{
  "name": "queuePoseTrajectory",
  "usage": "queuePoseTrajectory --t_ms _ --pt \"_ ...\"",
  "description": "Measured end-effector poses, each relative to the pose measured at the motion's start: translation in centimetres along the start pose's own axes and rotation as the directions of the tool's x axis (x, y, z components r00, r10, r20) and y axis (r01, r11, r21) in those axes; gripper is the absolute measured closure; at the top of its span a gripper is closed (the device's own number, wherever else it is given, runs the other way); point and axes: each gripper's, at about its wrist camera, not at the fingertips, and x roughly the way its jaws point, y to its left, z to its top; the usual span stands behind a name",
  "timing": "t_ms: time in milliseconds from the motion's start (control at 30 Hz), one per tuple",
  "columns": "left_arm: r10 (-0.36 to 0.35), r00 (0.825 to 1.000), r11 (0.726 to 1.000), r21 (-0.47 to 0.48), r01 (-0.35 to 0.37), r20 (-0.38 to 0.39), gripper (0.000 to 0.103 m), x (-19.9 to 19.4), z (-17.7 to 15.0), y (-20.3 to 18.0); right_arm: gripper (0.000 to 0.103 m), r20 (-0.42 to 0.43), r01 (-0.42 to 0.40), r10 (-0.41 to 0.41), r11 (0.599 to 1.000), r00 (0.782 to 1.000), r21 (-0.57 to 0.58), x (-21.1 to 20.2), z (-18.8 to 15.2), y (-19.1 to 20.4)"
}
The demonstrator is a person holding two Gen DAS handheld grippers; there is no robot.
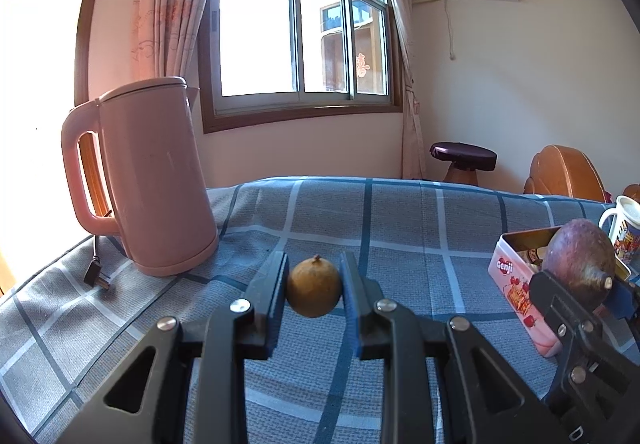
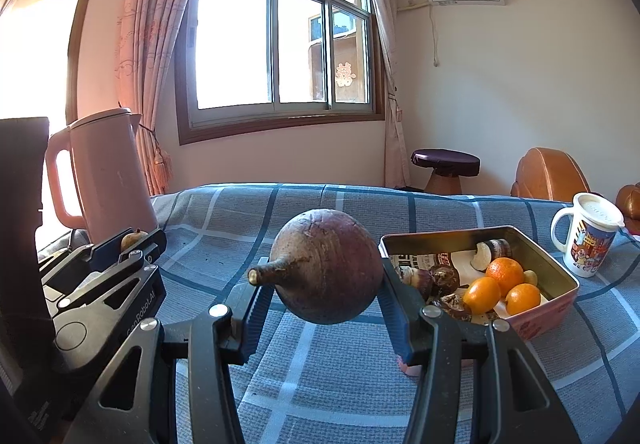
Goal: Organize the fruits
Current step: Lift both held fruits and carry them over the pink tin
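Note:
My left gripper [image 1: 314,286] is shut on a small round brown fruit [image 1: 314,287] and holds it above the checked cloth. My right gripper [image 2: 320,292] is shut on a large purple-brown fruit [image 2: 326,266] with a stub stem pointing left. It also shows in the left wrist view [image 1: 580,262], just in front of the pink tin [image 1: 514,284]. In the right wrist view the open tin [image 2: 560,276] sits right of the big fruit and holds three oranges [image 2: 505,275] and dark fruits [image 2: 444,278]. The left gripper [image 2: 138,242] is at the left there.
A pink electric kettle [image 1: 152,176] stands at the back left on the blue checked cloth [image 1: 400,228], its plug [image 1: 96,276] lying beside it. A white printed mug [image 2: 588,240] stands right of the tin. A stool [image 2: 446,164] and wooden chairs stand beyond the table.

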Motion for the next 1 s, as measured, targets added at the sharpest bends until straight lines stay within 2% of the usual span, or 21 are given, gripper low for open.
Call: queuePoseTrajectory --t_ms 333,1000 --pt "-0.032 0.999 0.999 0.024 0.032 -0.003 0.075 -0.8 -0.2 -2.1 0.050 0.022 0.025 -0.024 0.999 0.999 -0.036 -1.2 -0.3 -1.5" --pt "-0.080 0.997 0.995 0.058 0.081 -0.013 0.075 -1.8 -0.5 -6.3 0.050 0.029 0.080 -0.079 0.996 0.996 -0.031 -2.6 -0.4 -5.8"
